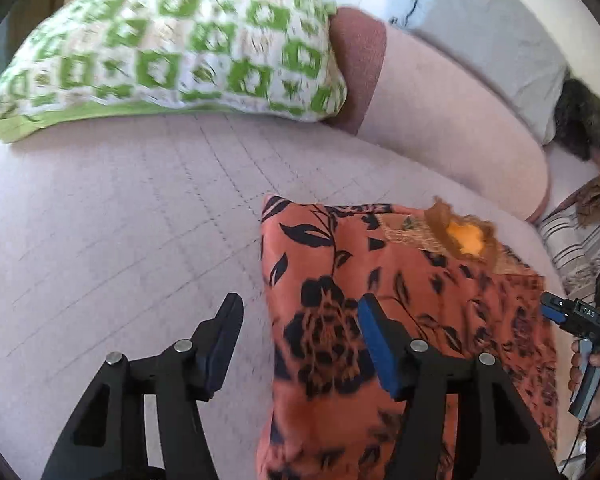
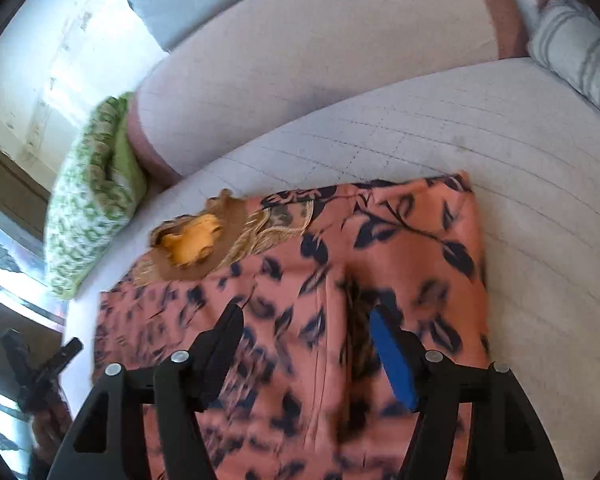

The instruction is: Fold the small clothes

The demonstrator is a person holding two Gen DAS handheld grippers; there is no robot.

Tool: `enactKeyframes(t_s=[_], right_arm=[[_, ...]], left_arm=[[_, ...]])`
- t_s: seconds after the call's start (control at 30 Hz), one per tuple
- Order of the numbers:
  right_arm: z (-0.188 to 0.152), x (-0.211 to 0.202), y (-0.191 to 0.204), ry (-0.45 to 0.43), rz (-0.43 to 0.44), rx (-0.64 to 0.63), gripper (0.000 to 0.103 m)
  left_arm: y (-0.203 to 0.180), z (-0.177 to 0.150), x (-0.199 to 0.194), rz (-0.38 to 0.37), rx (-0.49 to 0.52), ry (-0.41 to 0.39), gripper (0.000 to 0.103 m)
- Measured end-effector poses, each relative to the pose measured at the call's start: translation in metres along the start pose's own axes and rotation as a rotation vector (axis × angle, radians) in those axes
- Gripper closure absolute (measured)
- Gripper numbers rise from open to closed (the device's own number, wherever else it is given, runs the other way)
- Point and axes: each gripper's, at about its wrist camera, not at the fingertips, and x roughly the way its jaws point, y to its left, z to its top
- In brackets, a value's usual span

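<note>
A pale quilted sofa seat (image 1: 120, 220), stitched in a grid, is seen bearing everything. A folded rust floral garment (image 1: 340, 300) is laid flat on it at 4 o'clock in the left wrist view. A green-and-white patterned cushion (image 1: 172, 44) is rested at 11 o'clock, a striped cushion (image 1: 572, 248) at 3 o'clock beside the backrest (image 1: 452, 120).
</note>
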Motion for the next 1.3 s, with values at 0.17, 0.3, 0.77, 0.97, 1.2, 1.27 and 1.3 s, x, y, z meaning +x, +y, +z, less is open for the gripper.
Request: enactKeyframes(t_s=[0.17, 0.3, 0.77, 0.97, 1.2, 1.27, 1.3], right_arm=[[-0.001, 0.002, 0.029, -0.042, -0.122, -0.162, 0.094], [-0.002, 0.024, 0.023, 0.017, -0.191, -0.181, 0.085], [-0.052, 0.013, 0.021, 0.081, 0.125, 0.032, 0.035], [-0.053, -0.037, 0.042, -0.067, 0.229, 0.027, 0.021], [-0.060, -0.039, 0.016, -0.034, 0.157, 0.105, 0.019], [-0.072, -0.079, 0.014, -0.099, 0.159, 0.069, 0.019], [-0.080, -0.092, 0.012, -0.112, 0.135, 0.061, 0.019]], left_arm=[[-0.005, 0.005, 0.022, 0.043, 0.033, 0.008, 0.094], [-0.007, -0.004, 0.033, 0.093, 0.053, 0.000, 0.088], [-0.022, -0.044, 0.002, 0.126, 0.081, 0.027, 0.045], [-0.036, -0.055, -0.025, 0.160, 0.105, -0.081, 0.034], [-0.031, -0.060, -0.039, 0.212, 0.054, -0.002, 0.028], [-0.036, -0.069, -0.069, 0.201, 0.085, -0.053, 0.028], [-0.038, -0.081, -0.091, 0.190, 0.093, -0.080, 0.027]])
